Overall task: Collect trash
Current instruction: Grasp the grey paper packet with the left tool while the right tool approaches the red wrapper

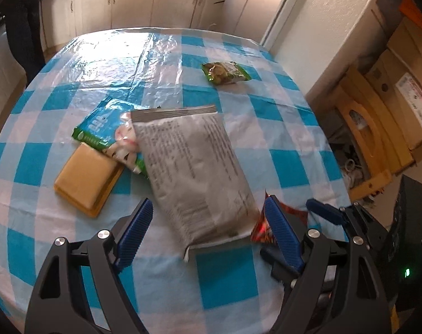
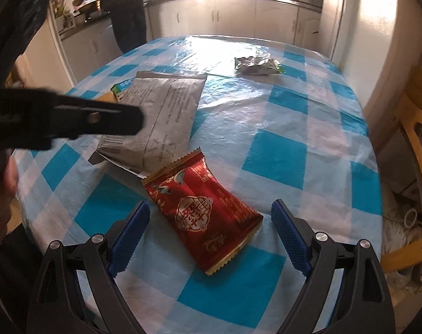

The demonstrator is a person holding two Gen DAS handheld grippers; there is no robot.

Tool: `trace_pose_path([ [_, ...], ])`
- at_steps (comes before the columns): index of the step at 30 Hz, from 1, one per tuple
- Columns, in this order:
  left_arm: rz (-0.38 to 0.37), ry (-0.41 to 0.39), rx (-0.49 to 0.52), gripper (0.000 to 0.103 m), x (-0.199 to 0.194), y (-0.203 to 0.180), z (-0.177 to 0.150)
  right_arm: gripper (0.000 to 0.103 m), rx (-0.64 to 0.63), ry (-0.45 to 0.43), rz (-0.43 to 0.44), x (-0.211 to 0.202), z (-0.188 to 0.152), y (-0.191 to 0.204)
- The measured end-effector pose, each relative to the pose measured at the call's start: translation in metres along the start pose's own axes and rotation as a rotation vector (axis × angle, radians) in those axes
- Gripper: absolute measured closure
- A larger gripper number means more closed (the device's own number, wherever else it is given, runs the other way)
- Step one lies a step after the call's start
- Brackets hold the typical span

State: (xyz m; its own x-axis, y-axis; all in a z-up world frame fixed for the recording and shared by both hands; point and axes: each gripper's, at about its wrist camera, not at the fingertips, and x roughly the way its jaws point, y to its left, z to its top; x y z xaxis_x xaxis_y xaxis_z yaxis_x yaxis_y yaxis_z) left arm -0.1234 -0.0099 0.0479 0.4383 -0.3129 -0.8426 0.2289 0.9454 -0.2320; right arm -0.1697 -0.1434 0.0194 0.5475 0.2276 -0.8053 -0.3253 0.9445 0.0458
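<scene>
Both hand-held grippers point(image 1: 208, 233) point(image 2: 211, 233) wide apart, red wrapper point(image 2: 202, 214) near table edge point(image 2: 376, 194).

My right gripper point(image 2: 211, 217) hangs wide open over the red wrapper point(image 2: 202, 208) on the checked tablecloth point(image 2: 294, 139), grey packet point(image 2: 160, 119) just beyond.

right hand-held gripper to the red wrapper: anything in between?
Nothing visible. The right hand-held gripper is open, and the red foil snack wrapper lies flat on the blue-checked tablecloth between its fingers. The grey foil pouch lies beyond the wrapper's far end.
</scene>
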Motion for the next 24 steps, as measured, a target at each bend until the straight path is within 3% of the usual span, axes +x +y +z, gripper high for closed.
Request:
trace_pose_path([
  [6, 0.058, 0.006, -0.003, 0.020, 0.017, -0.011, 0.009, 0.015, -0.015, -0.015, 0.035, -0.002, -0.002, -0.005],
  [10, 0.116, -0.010, 0.026, 0.020, 0.026, -0.018, 0.014, 0.034, -0.018, -0.025, 0.009, -0.006, -0.004, -0.010],
  [13, 0.141, -0.001, 0.046, 0.020, 0.036, -0.022, 0.015, 0.038, 0.009, -0.027, 0.022, -0.008, -0.004, -0.017],
  [24, 0.200, -0.017, 0.151, 0.020, 0.053, -0.034, 0.017, 0.040, 0.173, -0.061, -0.026, -0.019, -0.013, -0.044],
])
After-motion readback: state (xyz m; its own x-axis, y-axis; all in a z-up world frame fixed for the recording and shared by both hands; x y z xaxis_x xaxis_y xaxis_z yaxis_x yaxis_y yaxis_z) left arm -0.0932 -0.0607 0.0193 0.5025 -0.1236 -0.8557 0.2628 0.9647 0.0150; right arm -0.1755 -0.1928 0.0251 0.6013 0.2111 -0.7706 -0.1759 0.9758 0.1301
